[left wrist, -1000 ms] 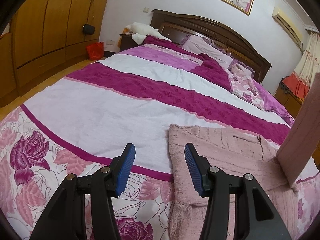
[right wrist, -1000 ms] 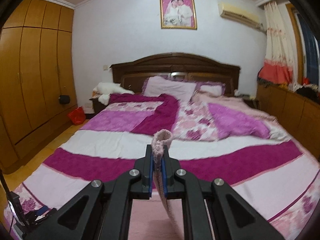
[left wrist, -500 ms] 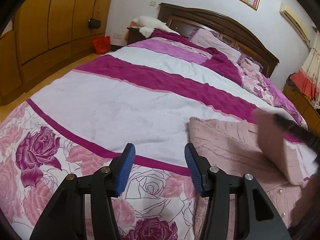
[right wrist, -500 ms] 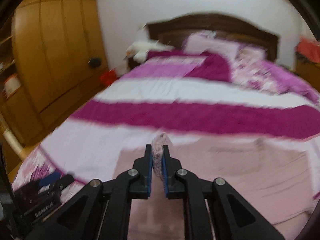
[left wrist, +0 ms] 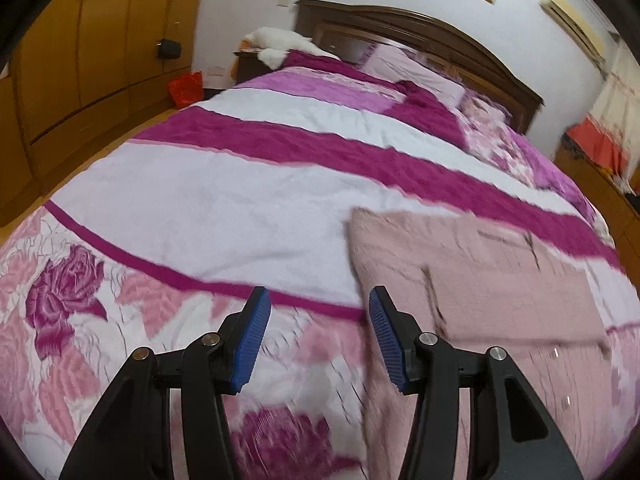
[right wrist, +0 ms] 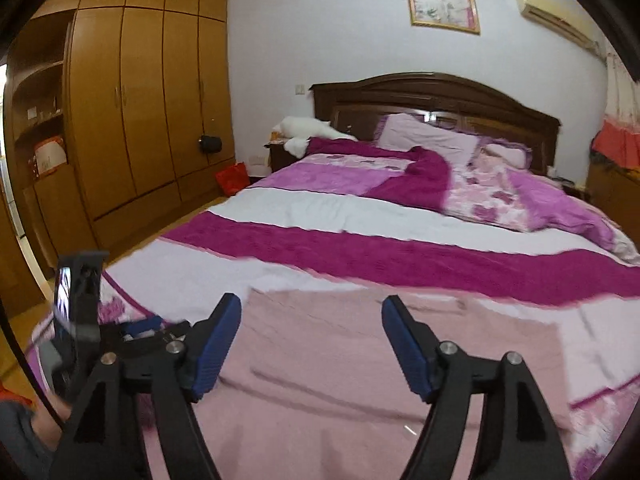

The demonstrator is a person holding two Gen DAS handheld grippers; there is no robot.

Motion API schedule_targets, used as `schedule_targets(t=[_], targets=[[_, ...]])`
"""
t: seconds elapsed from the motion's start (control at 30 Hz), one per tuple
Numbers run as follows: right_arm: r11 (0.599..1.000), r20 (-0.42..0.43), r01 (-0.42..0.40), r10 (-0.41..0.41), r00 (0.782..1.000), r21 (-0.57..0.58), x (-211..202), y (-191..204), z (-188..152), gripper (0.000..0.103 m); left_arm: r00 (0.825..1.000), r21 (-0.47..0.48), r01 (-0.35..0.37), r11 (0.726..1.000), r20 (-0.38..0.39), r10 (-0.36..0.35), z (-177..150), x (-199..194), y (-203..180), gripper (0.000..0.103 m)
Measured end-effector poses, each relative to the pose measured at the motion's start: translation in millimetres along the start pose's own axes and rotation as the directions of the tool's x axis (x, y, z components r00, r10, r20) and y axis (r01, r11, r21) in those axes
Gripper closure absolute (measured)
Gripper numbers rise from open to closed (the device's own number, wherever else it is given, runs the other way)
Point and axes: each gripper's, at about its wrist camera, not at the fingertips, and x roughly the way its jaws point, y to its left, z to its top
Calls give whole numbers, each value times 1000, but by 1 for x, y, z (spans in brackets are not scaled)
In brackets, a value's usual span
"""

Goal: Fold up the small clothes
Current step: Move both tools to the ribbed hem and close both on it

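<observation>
Because the folded flap is now lying flat on the pink garment [right wrist: 360,364] at the near edge of the bed [right wrist: 360,216], I am spreading my right gripper [right wrist: 311,346] apart, jaws just opened and empty, while my left gripper [left wrist: 319,340] is hovering apart beside it.

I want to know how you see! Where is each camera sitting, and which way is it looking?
Left wrist: rides the left gripper, looking along its open fingers down the bed toward the headboard; the pink garment lies right.
Right wrist: rides the right gripper, fingers wide open above the pink garment; the other gripper shows at left.
Both share the bed, headboard, wardrobe and garment.
</observation>
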Motion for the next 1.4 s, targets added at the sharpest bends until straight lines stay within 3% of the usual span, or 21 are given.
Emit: schedule_targets(t=[0.17,0.3,0.47,0.53,0.63,0.7,0.83,0.97,1.03,1.1,1.2,1.3,1.4], targets=[[1000,-26,0,1,1000,26,-56,-58,-42,22,994,43,109,993,-18,-108,-38,-32,-14,75],[996,-109,-24,33,993,85,-91,-115,-93,8,978,21,194,981,-83,-191,-79,-58,-7,75],[974,-162,42,-6,987,221,-140,-193,-168,8,954,-28,250,968,-164,-251,-117,-80,8,71],[935,-130,-19,70,989,354,-164,-225,-208,8,944,-49,252,967,-206,-256,-130,-80,11,71],[817,-86,-65,139,987,573,-186,-258,-248,9,931,-34,284,958,-228,-284,-150,-93,3,69],[793,-44,-111,171,984,599,-192,-268,-258,13,920,-39,311,950,-239,-311,-159,-96,-3,65],[790,-91,-98,191,977,605,-190,-271,-273,19,909,-99,318,943,-250,-333,-178,-102,-4,64],[767,-101,-157,277,955,622,-182,-263,-284,20,882,-183,358,916,-257,-396,-188,-107,1,62],[767,-114,-164,295,949,621,-177,-257,-288,28,873,-200,368,908,-262,-411,-192,-107,1,61],[766,-120,-162,297,947,622,-172,-260,-290,33,876,-191,364,912,-264,-404,-189,-103,-3,59],[702,-53,-216,341,939,678,-159,-274,-290,33,873,-174,386,906,-250,-420,-171,-86,-12,54],[666,10,-278,377,926,693,-144,-278,-280,34,866,-198,420,886,-203,-457,-153,-71,-17,54],[695,-27,-262,375,926,670,-133,-267,-279,41,860,-222,428,876,-196,-470,-157,-70,-15,54]])
